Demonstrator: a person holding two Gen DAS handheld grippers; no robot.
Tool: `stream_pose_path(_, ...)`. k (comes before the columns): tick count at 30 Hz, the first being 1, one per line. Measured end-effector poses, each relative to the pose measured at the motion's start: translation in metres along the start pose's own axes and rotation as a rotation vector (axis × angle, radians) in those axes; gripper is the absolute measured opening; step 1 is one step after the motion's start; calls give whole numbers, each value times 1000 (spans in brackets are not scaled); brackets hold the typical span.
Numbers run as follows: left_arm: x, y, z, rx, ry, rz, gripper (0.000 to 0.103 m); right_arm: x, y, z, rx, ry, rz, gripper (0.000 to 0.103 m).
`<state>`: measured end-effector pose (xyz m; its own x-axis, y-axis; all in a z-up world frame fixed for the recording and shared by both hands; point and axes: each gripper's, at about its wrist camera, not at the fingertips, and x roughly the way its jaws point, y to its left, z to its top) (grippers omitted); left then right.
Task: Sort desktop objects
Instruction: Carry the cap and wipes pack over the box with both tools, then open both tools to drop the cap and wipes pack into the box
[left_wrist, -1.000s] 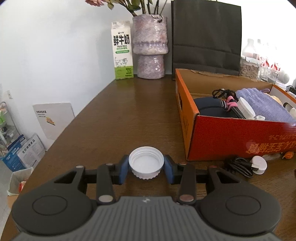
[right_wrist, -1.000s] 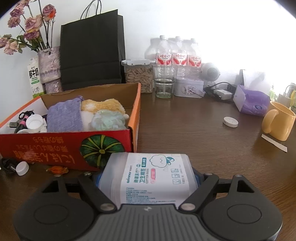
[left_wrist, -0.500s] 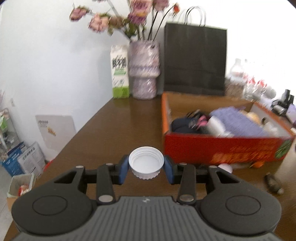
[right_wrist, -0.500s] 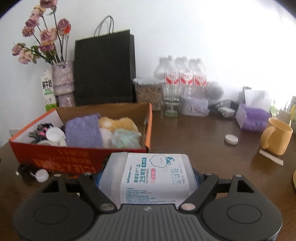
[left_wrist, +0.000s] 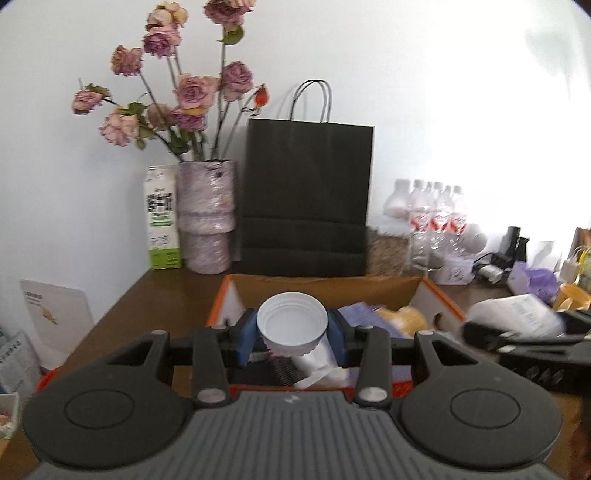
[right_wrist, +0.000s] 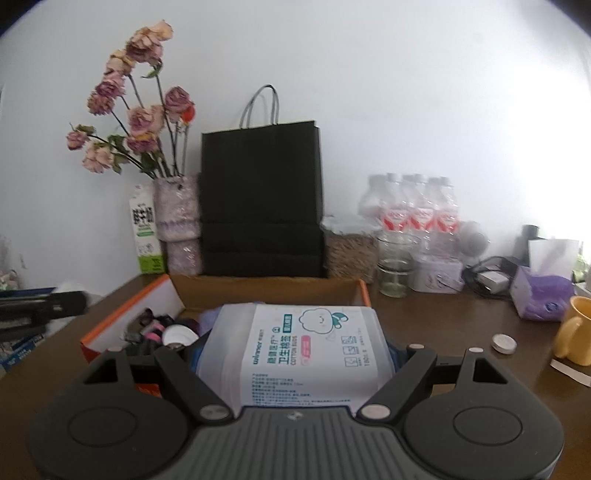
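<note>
While clamped, white cap (left_wrist: 292, 322) opening camera-ward.

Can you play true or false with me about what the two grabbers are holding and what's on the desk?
1. The left gripper holds a white cap. True.
2. The right gripper is empty. False: it clamps a cotton swab box.
3. The paper bag by the wall is red. False: it is black.
4. A yellow mug stands on the desk. True.
5. The orange cardboard box is empty. False: things lie inside.
</note>
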<state>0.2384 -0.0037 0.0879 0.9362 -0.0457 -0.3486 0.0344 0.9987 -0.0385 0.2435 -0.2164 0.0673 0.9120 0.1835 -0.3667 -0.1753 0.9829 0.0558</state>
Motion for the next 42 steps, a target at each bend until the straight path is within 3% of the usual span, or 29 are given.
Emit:
stream_pose_path(12,64,-17,8,-9,45,20,41,45,13,19,-26,13,10,82)
stream_pose_path(27,145,-5,-6,-8,162,48,41,125,7,6,-55,109,9,82)
stream_pose_path(32,147,-5,-7,2,155,69,68,135,2,4,-36,131,9,82)
stream_pose_path(36,143,-4,-5,7,147,141,103,135,-5,5,-8,145,17,86)
stream_pose_path(39,138,1,0,-4,145,134,103,130,-8,8,-7,133,7,103)
stream_pose_path(42,132,1,4,-9,133,125,103,125,-8,13,-9,123,8,103)
